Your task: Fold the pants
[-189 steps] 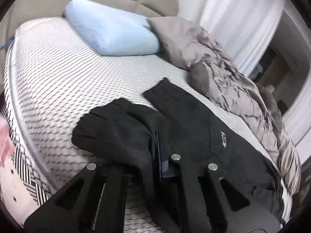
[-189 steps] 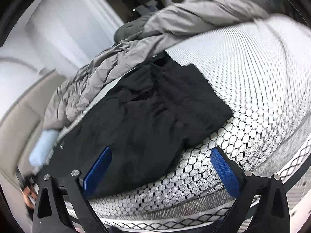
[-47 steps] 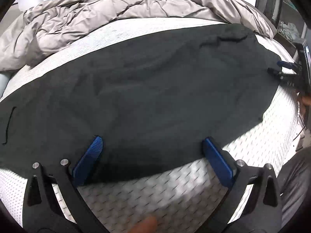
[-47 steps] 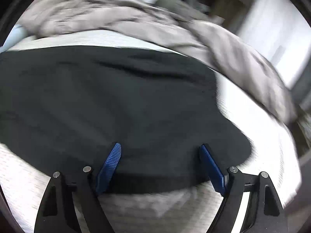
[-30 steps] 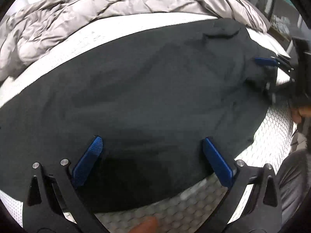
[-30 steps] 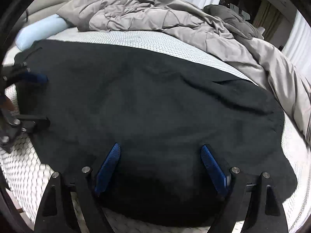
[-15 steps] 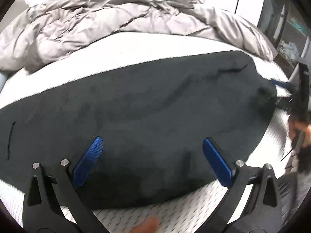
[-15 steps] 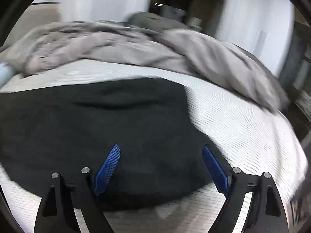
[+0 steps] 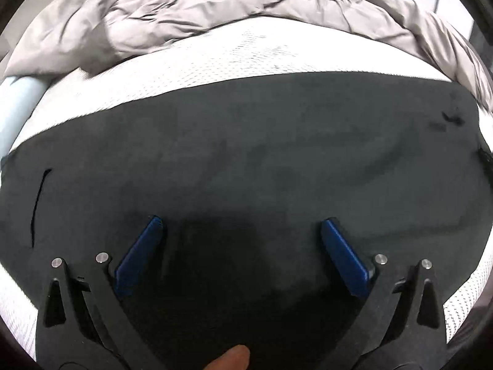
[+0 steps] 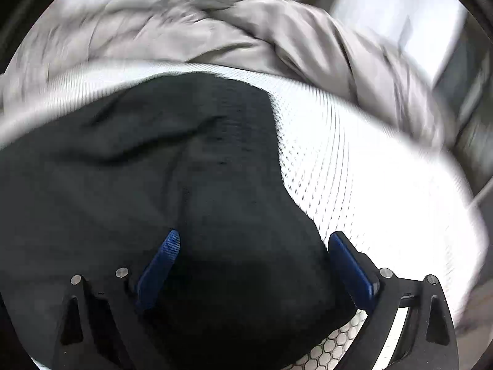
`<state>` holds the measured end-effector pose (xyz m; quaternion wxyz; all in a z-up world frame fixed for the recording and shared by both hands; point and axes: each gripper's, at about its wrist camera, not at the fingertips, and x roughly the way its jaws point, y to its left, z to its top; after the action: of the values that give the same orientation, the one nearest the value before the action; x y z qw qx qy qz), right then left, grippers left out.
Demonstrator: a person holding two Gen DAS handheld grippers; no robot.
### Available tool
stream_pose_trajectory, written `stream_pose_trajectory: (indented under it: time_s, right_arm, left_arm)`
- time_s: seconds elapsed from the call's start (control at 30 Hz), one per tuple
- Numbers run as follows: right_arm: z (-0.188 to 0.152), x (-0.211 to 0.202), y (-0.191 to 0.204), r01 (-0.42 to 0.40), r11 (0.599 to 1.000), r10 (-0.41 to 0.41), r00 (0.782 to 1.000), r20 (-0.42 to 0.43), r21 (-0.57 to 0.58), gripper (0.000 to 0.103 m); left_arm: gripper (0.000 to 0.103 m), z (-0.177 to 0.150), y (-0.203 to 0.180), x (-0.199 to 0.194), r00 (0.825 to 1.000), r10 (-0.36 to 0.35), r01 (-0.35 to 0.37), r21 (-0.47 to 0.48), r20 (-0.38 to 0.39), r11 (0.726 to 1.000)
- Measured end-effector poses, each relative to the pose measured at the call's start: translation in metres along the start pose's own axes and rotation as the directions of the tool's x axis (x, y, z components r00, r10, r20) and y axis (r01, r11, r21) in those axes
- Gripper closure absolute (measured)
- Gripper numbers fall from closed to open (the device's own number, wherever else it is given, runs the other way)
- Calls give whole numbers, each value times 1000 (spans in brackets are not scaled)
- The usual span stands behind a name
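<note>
Pants [image 9: 246, 160] now lying spread flat beyond both finger sets; left gripper [image 9: 240, 246] and right gripper [image 10: 252, 259] hovering wide open, empty, right one having let go; next fold pending.

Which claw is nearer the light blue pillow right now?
Left. The light blue pillow shows at the far left of the left claw view, beyond the pants. The right claw view shows no pillow, only the pants' other end.

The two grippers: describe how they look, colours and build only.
The left gripper and the right gripper look alike: matte black angular frames with triangular cut-outs, silver round bolt heads at the joints, and textured blue pads lining the fingers. No cables or markings show. A bare fingertip shows below the left one.
</note>
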<state>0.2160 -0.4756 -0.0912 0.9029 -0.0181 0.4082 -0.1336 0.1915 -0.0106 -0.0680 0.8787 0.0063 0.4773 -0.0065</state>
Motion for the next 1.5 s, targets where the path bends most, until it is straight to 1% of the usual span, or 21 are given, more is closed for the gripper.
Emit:
stream_pose_trajectory:
  time_s: [0.03,0.13,0.17,0.3,0.4,0.43,0.53,0.6,0.67,0.73,0.8,0.83,0.93,1.0,1.07,1.13,1.23,1.3,1.37,1.43,1.5]
  right_arm:
    - [0,-1,-4,-8,1000,8,1000,7,20,6]
    - [8,-26,19,141,986,-132,986,107,-84,6]
    - [7,-39,31,144,984,-129,982,139,-101,6]
    - [20,-70,82,-76,981,108,978,176,-180,6]
    - [22,-56,140,-244,921,271,961,49,-303,6]
    - [27,-46,150,-263,902,288,957,22,-343,7]
    - [26,-3,168,-100,883,109,994,-7,-458,6]
    - [33,5,133,-140,919,141,990,-24,-367,6]
    - [28,3,93,-6,959,10,1000,12,-282,6]
    - [23,18,57,142,971,-144,990,2,-192,6]
    - [24,22,39,53,993,-57,998,-33,-107,7]
    - [24,16,35,50,995,-53,998,-27,-87,7]
    - [33,-13,45,142,981,-134,989,67,-129,7]
    - [40,-31,58,77,989,-63,991,118,-125,7]
    - [51,-39,84,-97,986,114,986,124,-133,7]
    - [64,-24,118,-230,956,247,966,75,-183,7]
    - [67,8,187,-316,891,323,946,-34,-327,21]
    - [65,34,198,-268,875,260,963,-76,-402,23]
    - [63,40,175,-188,901,192,981,-28,-392,21]
    - [69,41,131,-25,952,29,1000,10,-306,23]
    - [74,57,78,198,961,-198,980,17,-191,22]
  left_arm:
    - [1,0,-2,-6,1000,-7,7,1,14,1000]
    - [1,4,-15,-24,995,-75,74,20,66,997]
    - [1,8,-25,-30,991,-104,101,36,90,994]
    - [1,28,-79,-29,976,-201,186,159,84,970]
    - [1,35,-112,-9,979,-196,178,241,53,954]
    - [1,34,-113,2,983,-184,171,242,29,955]
    - [0,31,-89,27,991,-131,135,179,-35,975]
    - [0,31,-58,32,992,-124,126,81,-32,989]
    - [1,34,-31,32,995,-97,97,2,-22,995]
    - [1,36,-22,31,996,-82,82,-26,-20,996]
    - [1,38,-25,24,997,-71,70,-36,-15,997]
    - [1,40,-29,18,998,-64,64,-31,-7,997]
    - [1,55,-48,0,989,-134,133,21,56,991]
    - [1,69,-71,2,983,-164,158,72,77,985]
    - [1,79,-93,20,982,-182,177,93,42,980]
    - [1,83,-103,40,980,-199,199,109,-10,974]
    - [1,86,-101,65,991,-132,135,101,-38,986]
    - [1,88,-89,71,985,-168,170,39,-35,985]
    - [1,91,-81,72,985,-170,171,37,-28,985]
    - [1,85,-77,69,986,-167,168,43,-26,985]
    - [1,84,-77,68,987,-158,159,52,-25,986]
